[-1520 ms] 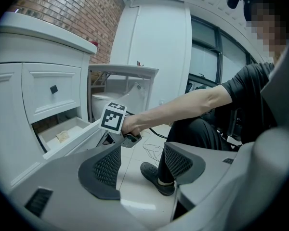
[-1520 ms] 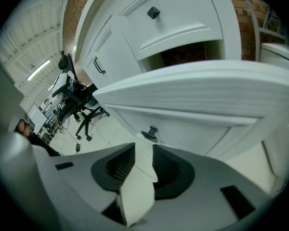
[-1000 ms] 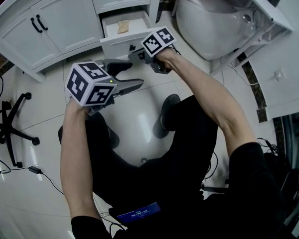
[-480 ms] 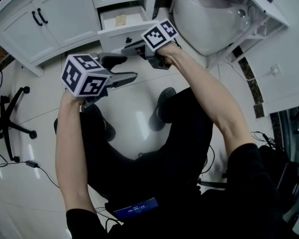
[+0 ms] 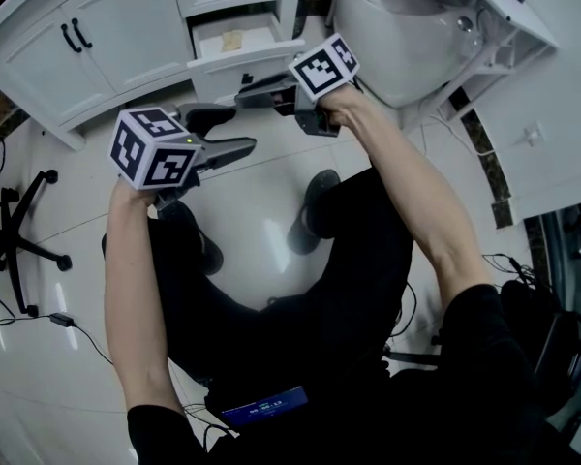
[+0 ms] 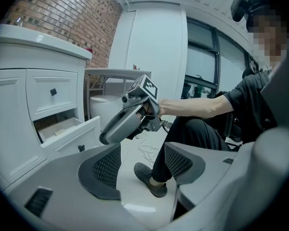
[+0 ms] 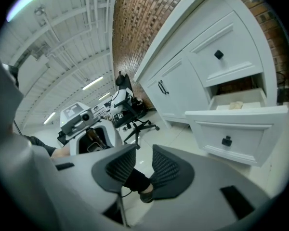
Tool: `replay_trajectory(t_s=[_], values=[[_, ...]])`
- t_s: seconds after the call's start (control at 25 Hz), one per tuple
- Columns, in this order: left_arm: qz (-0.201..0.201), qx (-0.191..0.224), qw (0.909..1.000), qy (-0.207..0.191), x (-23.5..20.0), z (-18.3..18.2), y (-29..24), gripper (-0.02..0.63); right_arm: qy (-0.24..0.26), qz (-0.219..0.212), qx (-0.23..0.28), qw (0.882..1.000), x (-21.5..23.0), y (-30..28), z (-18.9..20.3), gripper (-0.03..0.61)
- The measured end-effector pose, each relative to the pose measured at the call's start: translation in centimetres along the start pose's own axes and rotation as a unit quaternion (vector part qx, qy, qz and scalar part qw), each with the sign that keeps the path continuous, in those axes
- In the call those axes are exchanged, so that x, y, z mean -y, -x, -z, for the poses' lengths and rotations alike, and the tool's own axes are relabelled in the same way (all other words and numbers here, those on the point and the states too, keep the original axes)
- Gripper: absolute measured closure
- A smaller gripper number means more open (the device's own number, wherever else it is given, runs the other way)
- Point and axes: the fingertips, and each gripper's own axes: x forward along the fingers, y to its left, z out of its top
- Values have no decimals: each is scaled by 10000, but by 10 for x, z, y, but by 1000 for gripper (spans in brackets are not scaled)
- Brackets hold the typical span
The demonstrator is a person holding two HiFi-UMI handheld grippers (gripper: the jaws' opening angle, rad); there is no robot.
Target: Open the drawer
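Observation:
The white lower drawer (image 5: 234, 39) of the vanity stands pulled out, with a small tan item (image 5: 235, 39) lying inside. Its front panel (image 7: 236, 131) carries a black knob (image 7: 226, 141), also visible as the drawer knob (image 6: 81, 148) in the left gripper view. My right gripper (image 5: 252, 93) hovers just in front of the drawer front, apart from it; its jaws (image 7: 142, 170) stand a little apart with nothing between them. My left gripper (image 5: 234, 132) is lower left over the floor, and its jaws (image 6: 142, 165) stand wide open and empty. The right gripper (image 6: 127, 121) shows ahead of it.
A shut upper drawer (image 7: 218, 55) sits above the open one, and cabinet doors (image 5: 97, 37) are to its left. A toilet (image 5: 397, 37) stands to the right. An office chair (image 5: 19, 231) is at far left. The person's legs and shoes (image 5: 315, 211) lie below the grippers.
The right gripper has risen and drawn back from the drawer front, rolling a little. The drawer stays pulled out. The left gripper has hardly moved.

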Motion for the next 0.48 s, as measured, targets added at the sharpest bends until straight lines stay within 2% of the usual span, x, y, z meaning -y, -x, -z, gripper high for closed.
replay_trajectory(t_s=[0.48], values=[[66, 126, 9998, -148, 9, -4, 9, 327, 434, -686, 179, 9965, -66, 29, -5, 459]])
